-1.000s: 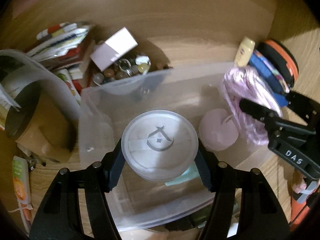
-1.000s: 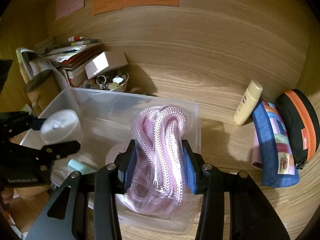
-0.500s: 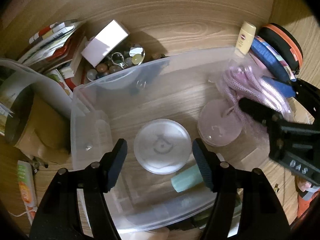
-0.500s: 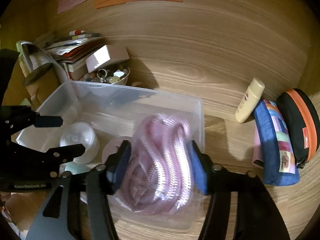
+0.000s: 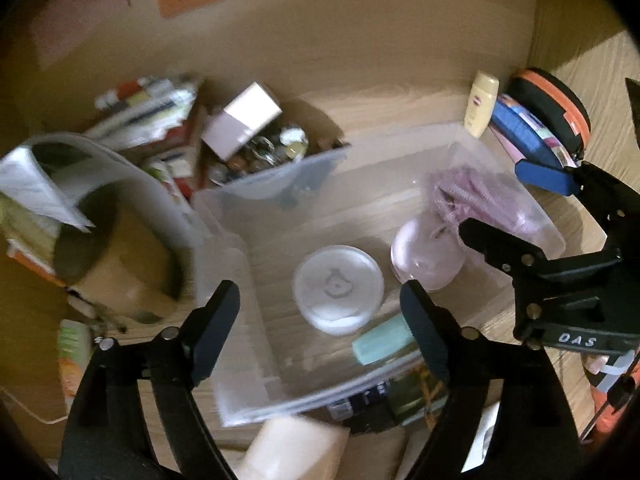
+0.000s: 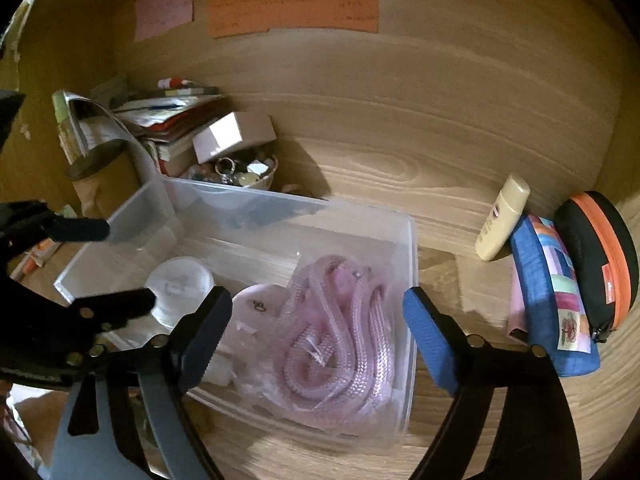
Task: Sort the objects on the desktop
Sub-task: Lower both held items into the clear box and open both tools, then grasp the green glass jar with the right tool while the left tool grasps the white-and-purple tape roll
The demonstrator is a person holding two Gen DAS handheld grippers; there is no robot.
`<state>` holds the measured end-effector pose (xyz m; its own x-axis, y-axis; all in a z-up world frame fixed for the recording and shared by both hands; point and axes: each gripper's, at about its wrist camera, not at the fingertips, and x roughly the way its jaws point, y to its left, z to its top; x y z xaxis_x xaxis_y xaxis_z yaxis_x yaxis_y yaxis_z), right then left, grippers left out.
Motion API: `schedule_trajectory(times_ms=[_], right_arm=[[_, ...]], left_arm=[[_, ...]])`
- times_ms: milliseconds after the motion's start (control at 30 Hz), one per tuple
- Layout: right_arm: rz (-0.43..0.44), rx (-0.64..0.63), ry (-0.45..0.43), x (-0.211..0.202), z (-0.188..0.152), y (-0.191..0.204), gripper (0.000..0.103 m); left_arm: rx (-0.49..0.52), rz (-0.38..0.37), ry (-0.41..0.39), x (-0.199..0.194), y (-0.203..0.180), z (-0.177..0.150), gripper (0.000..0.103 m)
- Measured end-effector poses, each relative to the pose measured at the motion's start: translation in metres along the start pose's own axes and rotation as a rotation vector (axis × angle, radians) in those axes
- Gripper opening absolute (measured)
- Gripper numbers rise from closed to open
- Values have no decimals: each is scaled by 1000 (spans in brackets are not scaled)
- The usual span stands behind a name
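left claw (image 5: 320, 312), right claw (image 6: 318, 320): both spread, empty | sunscreen bottle (image 6: 502, 220) at surface's back edge: light, slick (pinch mid-body) | bin (image 6: 412, 280) nearby

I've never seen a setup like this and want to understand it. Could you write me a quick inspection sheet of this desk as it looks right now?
Surface: wooden desk.
Job's things: clear plastic bin holds a bagged pink rope, a round white lidded jar, a pink round container and a mint tube.
Clutter: cream bottle, blue pouch, black-and-orange case, bowl of trinkets, pink box, stacked papers.
Tongs: left tongs open, empty; right tongs open, empty.
Cables: nothing seen.
Surroundings: coloured notes on the wooden back wall.
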<state>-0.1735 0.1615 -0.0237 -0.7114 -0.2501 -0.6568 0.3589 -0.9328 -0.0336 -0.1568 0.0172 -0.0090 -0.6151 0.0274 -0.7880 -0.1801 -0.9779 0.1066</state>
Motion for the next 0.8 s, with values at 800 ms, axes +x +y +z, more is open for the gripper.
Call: schedule_trajectory(times_ms=[800], right_arm=[[18,59,-13,-60,-10,7,88]], left_arm=[[-70,-23,-176,-91,32,-68,95]])
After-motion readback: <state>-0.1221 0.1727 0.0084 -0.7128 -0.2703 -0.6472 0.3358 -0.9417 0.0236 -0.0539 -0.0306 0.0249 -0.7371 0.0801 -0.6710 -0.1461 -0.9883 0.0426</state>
